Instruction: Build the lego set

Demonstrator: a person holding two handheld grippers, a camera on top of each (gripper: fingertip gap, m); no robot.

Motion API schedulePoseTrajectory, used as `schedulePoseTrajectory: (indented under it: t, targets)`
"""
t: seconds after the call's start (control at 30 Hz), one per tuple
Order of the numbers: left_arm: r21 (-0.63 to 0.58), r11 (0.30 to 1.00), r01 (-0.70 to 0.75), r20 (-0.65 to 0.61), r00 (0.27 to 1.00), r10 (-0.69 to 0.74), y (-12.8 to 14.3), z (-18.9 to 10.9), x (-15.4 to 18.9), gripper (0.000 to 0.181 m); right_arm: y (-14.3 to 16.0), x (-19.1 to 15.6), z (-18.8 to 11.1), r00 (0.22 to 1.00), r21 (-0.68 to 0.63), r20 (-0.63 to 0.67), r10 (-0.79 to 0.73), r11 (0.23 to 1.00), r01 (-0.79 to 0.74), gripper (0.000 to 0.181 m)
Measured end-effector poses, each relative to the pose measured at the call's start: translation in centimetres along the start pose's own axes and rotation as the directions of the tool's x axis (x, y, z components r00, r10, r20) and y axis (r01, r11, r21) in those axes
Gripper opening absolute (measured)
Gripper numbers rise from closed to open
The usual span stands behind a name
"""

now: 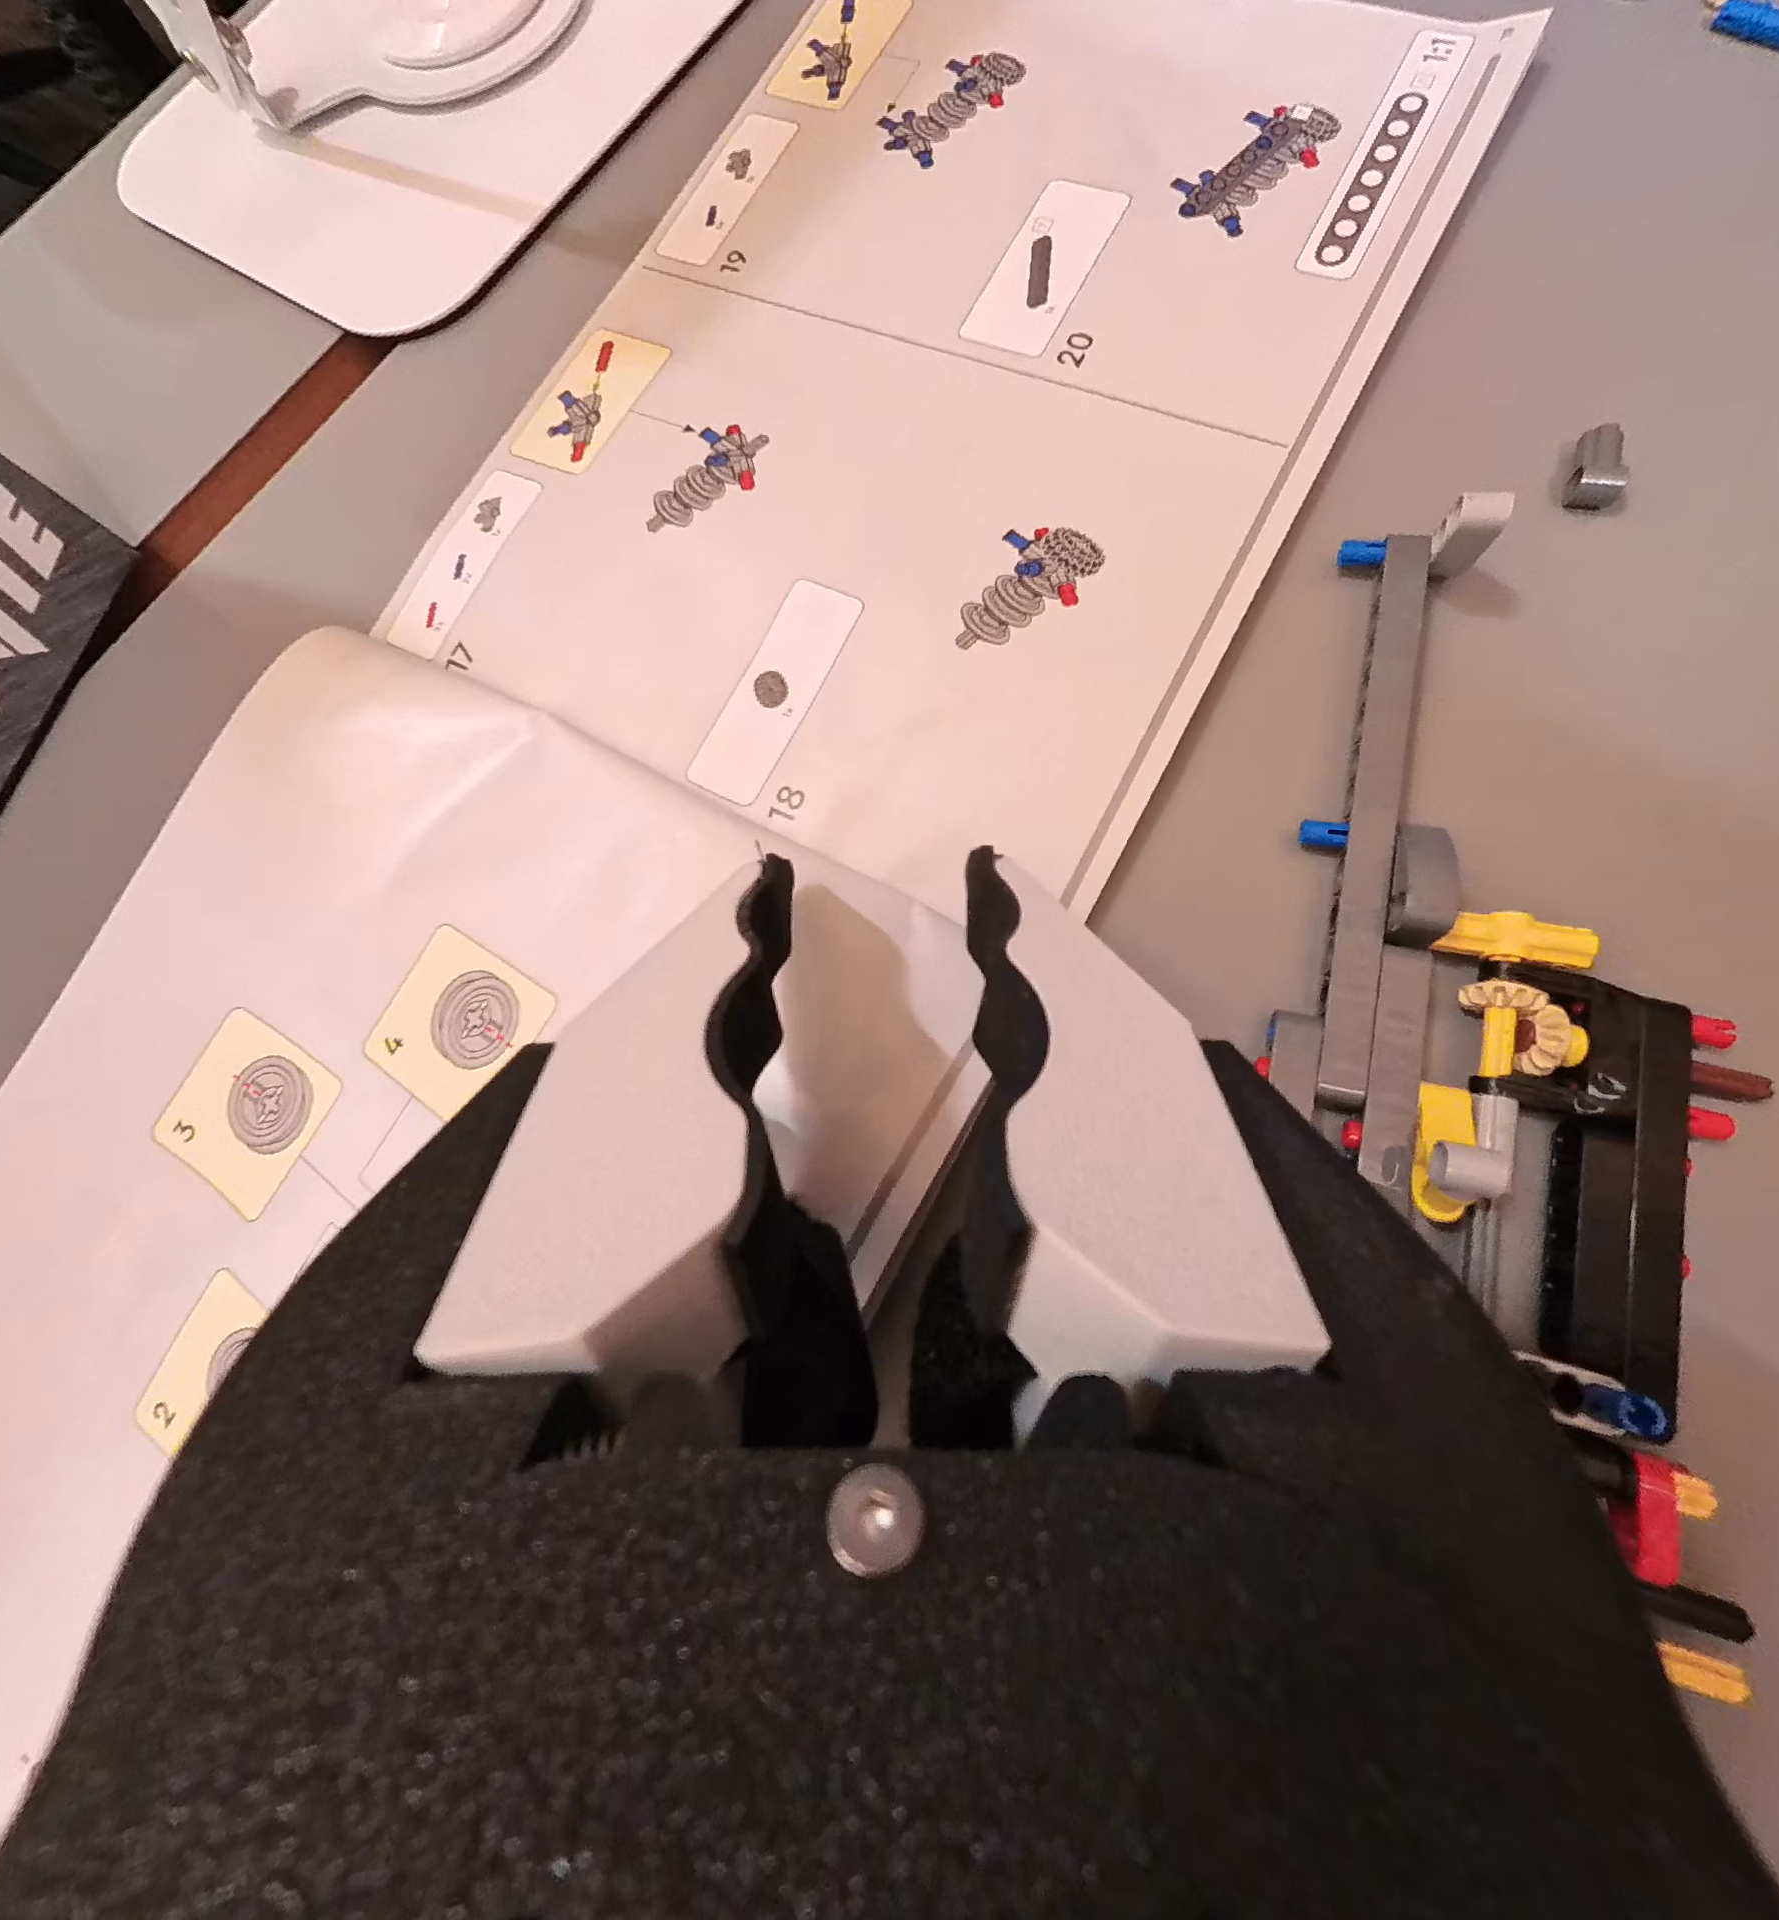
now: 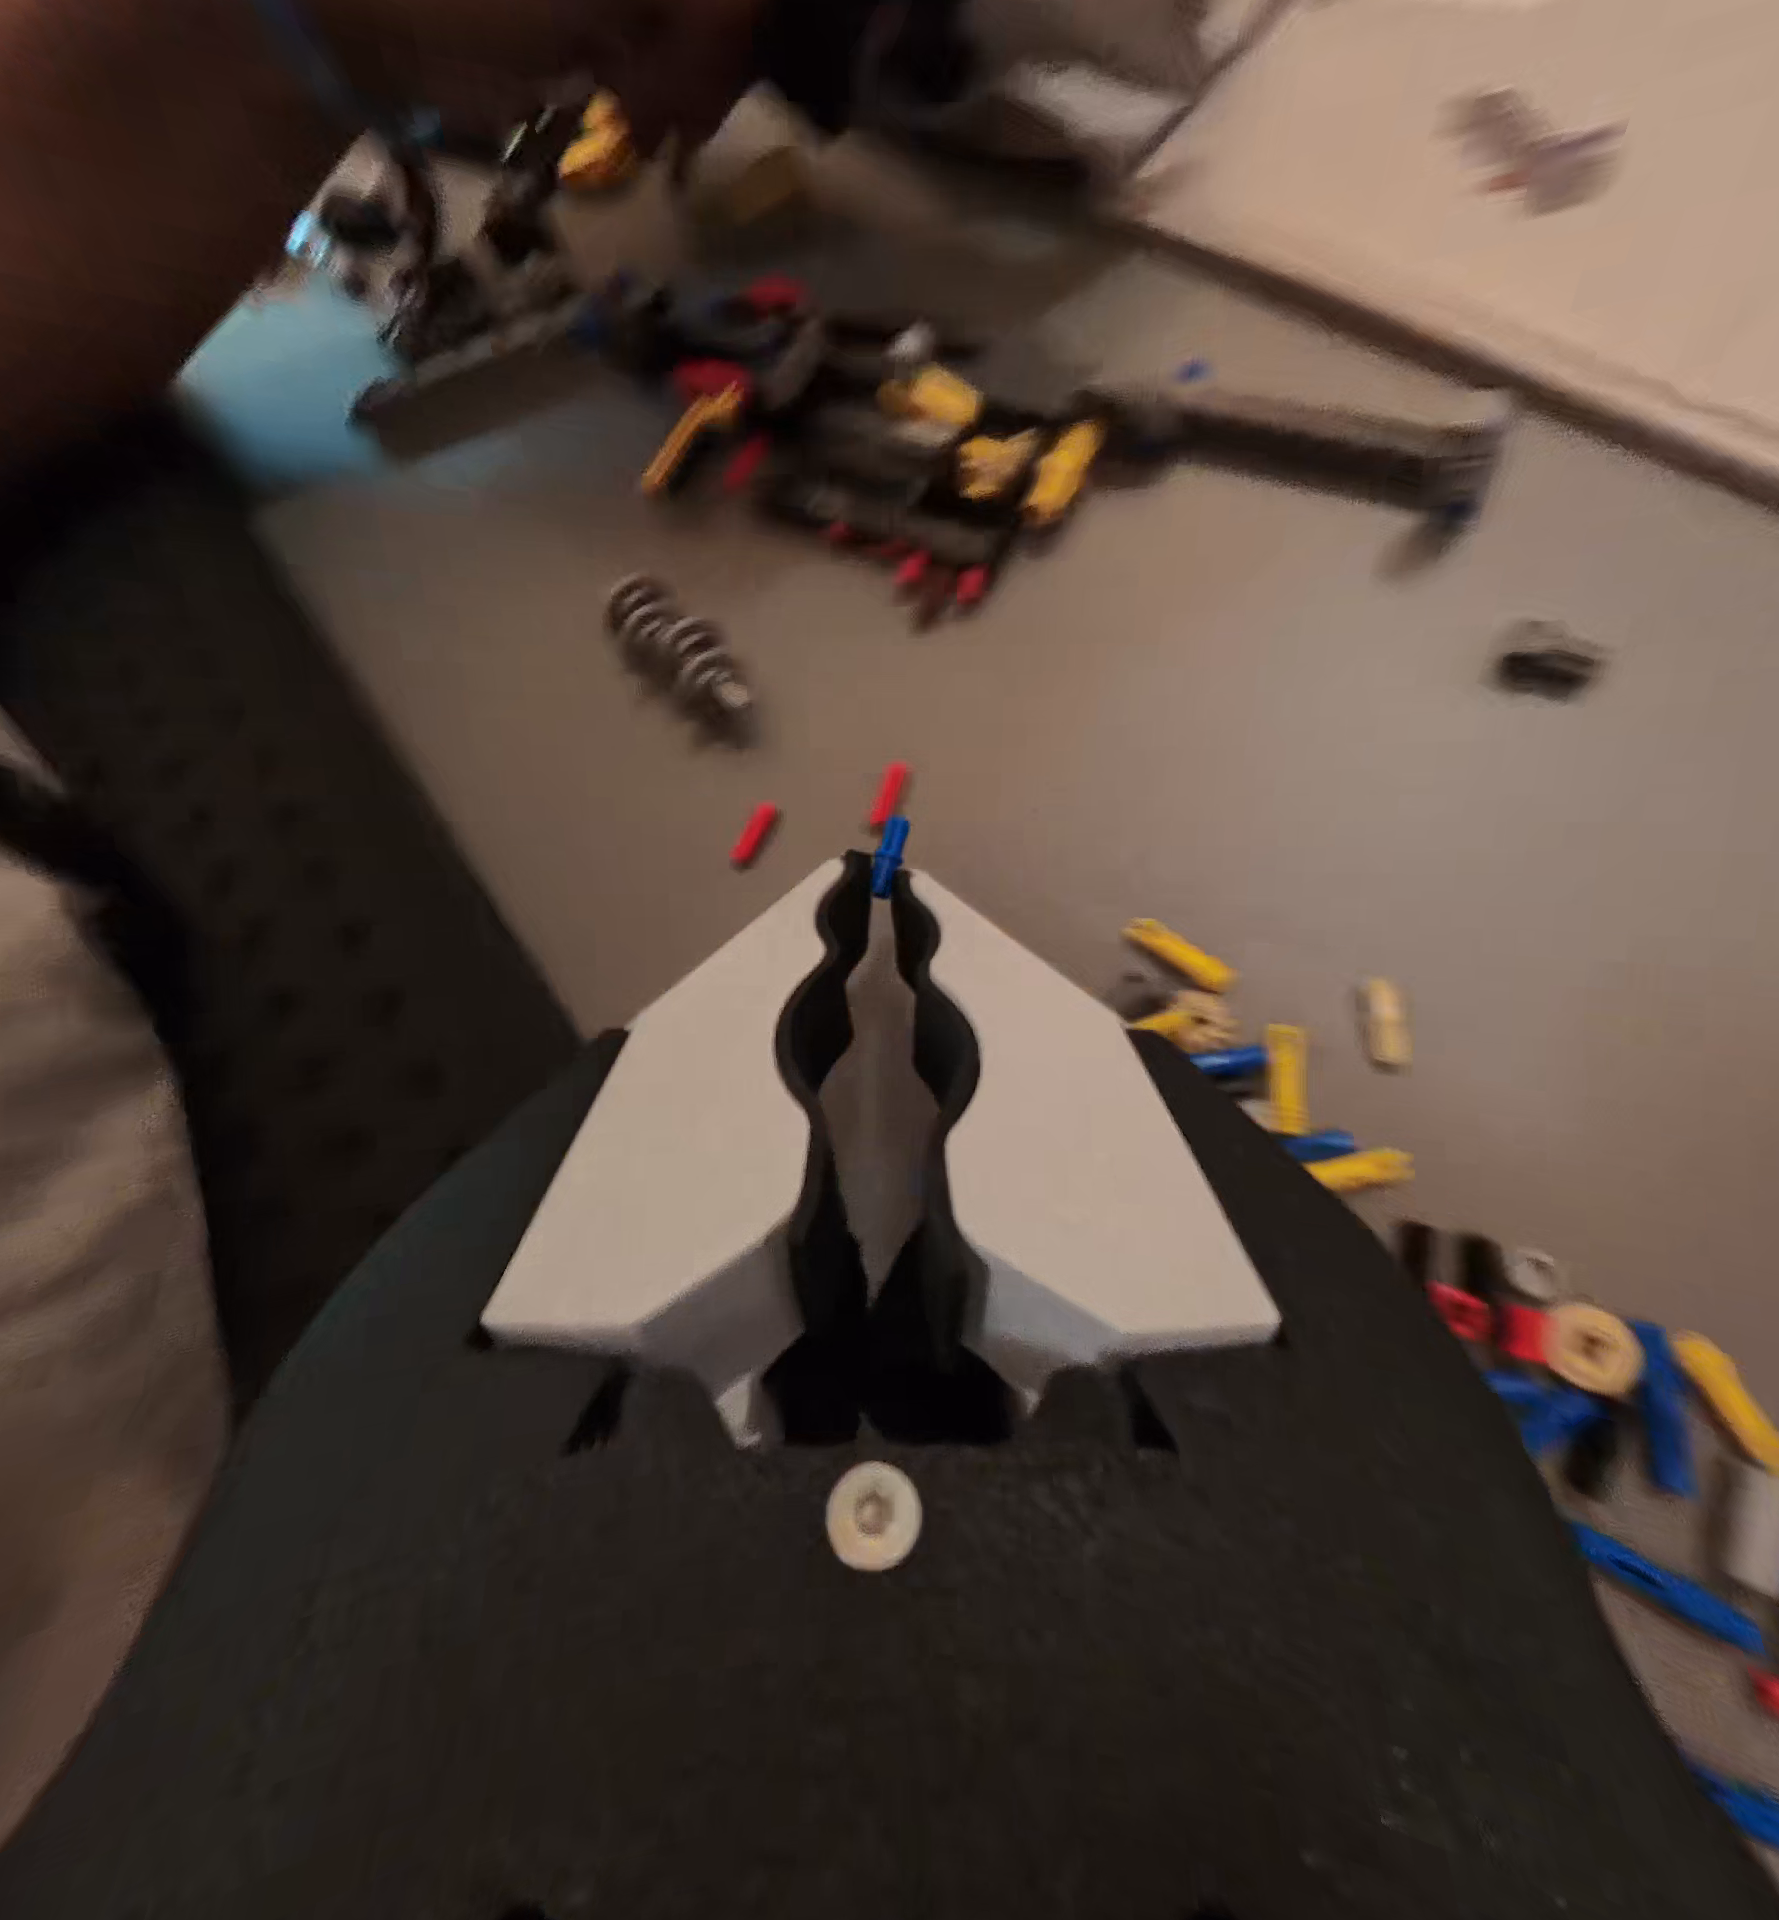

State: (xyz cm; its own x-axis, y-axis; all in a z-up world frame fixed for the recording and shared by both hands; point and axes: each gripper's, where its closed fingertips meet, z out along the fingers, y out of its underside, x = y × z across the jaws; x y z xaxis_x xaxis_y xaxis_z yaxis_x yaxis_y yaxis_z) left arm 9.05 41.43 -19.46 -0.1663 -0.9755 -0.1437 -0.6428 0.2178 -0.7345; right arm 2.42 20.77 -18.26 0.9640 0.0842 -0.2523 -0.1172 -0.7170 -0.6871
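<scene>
Right wrist view: blue pin pinched at the tips, left gripper idle over the booklet

Right gripper (image 2: 877, 868) is closed down narrow on a small blue pin (image 2: 891, 854), held at the very tips w/ most of the pin sticking out past them. That grip makes sense: free end stays exposed so it can be pushed into a hole. Just beyond the tips, two red pins (image 2: 755, 833) lie loose on the grey table (image 2: 1124, 748). To the right, near the gripper body, is a scatter of loose parts (image 2: 1280, 1091), yellow, blue, red, black, presumably spread out for easy picking. Farther out sits a grey ribbed piece (image 2: 679, 655), prob. the stacked-disc sub-assy, though blur makes that unsure. Beyond that is the partly built model (image 2: 926, 447), black w/ yellow and red bits, and the booklet edge at far right.

Left wrist view: left gripper (image 1: 880, 857) has jaws apart, nothing between them, hovering above the open instruction booklet (image 1: 916, 499), near its fold. Looks parked there to keep clear while the right one works. Beside it on the right lies the model, long grey beam w/ blue pins sticking out its side. A small grey connector (image 1: 1599, 468) sits alone past the beam's end. Far left: a white stand base (image 1: 345, 208) and a dark printed sheet (image 1: 2, 582).

Build looks mid-way; next job is likely seating the pin.
</scene>
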Motion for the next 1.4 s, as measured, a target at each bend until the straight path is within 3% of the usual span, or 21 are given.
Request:
schedulePoseTrajectory:
  t: [0.13,0.27,0.37,0.53,0.67,0.97,1.17,1.4]
  targets:
    - [0.005,1.0,-0.005,0.001,1.0,0.005,-0.2,-0.1,0.1,0.032,0.9,-3.0,1.8,0.998,-0.049,0.048,-0.044,0.998,0.046,0.003]
    - [0.011,1.0,-0.007,0.001,1.0,0.007,-0.4,-0.2,0.2,0.032,2.3,-2.5,2.6,0.993,-0.134,-0.035,-0.114,0.985,0.108,0.003]
    - [0.009,1.0,-0.01,0.002,1.0,0.01,-0.3,-0.2,0.2,0.032,2.3,-2.5,2.6,0.993,-0.122,-0.053,-0.108,0.987,0.101,0.005]
    - [0.005,1.0,-0.012,0.003,1.0,0.012,-0.3,-0.2,0.2,0.032,1.7,-0.1,0.0,0.988,-0.043,-0.144,-0.063,0.997,0.057,0.019]
    - [0.003,1.0,-0.015,0.0,1.0,0.015,-0.2,-0.1,0.3,0.032,2.8,2.4,-1.5,0.966,-0.113,-0.227,-0.125,0.988,0.101,0.018]
    - [-0.004,1.0,-0.011,0.002,1.0,0.011,0.0,0.0,0.1,0.032,3.7,2.6,-0.6,0.959,-0.184,-0.21,-0.192,0.971,0.154,0.004]
    - [-0.008,1.0,-0.017,-0.002,1.0,0.017,0.1,0.2,0.3,0.032,1.0,-2.1,2.1,0.991,-0.067,-0.044,-0.13,0.99,0.127,0.004]
    - [-0.001,1.0,-0.012,0.001,1.0,0.012,-0.1,0.0,0.1,0.032,1.4,-2.4,3.4,0.986,-0.113,-0.054,-0.155,0.982,0.148,0.004]
